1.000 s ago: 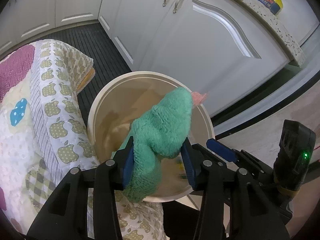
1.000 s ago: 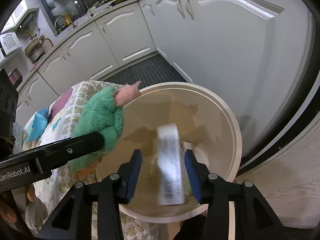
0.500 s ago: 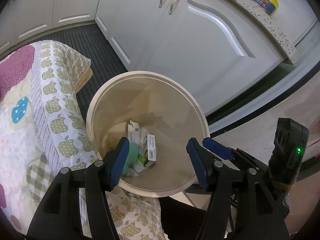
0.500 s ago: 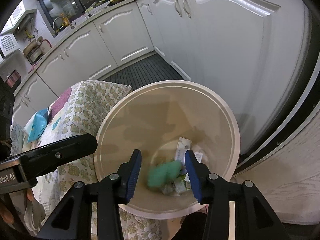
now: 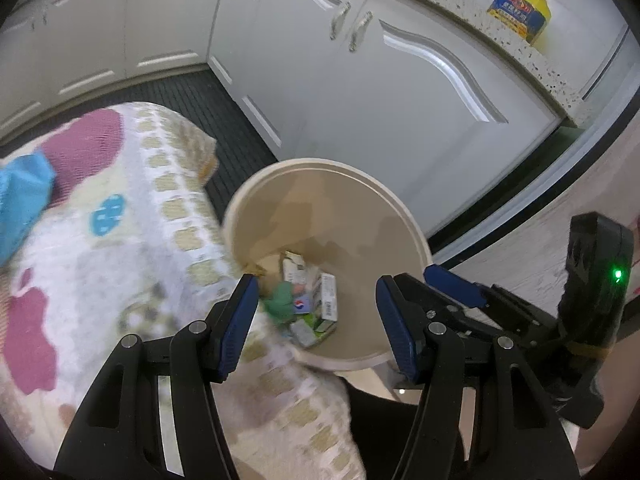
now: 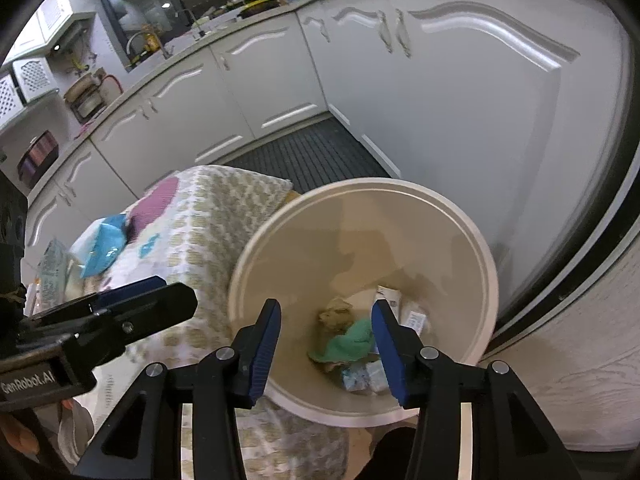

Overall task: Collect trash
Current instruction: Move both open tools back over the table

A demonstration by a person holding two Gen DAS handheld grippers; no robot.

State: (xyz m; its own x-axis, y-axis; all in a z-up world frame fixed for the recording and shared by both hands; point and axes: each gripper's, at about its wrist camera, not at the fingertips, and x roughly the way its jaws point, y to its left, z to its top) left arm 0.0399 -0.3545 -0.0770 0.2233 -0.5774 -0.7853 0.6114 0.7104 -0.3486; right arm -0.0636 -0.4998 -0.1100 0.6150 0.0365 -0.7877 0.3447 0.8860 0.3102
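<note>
Down on the floor stands a round cream plastic bin (image 5: 404,216), its wide rim pale and its inner wall a duller tan. It sits right against the edge of a quilted cover printed with green apples and purple patches (image 5: 120,240) and close to the white kitchen cabinet doors (image 5: 420,92).

The trash lies in a small heap at the bottom of the bin. Most noticeable is a crumpled green knitted cloth (image 6: 348,342), soft and bunched, lying on top of the heap. Beside it are several small white and green cartons (image 5: 326,294), one showing a barcode, tilted against each other. A scrunched brownish paper wad (image 6: 336,314) rests just behind the cloth, and pale blue-white packets (image 6: 362,376) lie in front of it.

The left hand-held gripper (image 5: 316,320) hangs above the bin with its blue-padded jaws spread apart and nothing between them; it is released. The right hand-held gripper (image 6: 326,346) is also over the bin, its jaws easing wider and empty, the trash visible far below in the gap.

A blue packet (image 6: 102,248) lies on the far part of the quilt, and a yellow oil bottle (image 5: 520,10) stands on the speckled tabletop above the cabinets.
</note>
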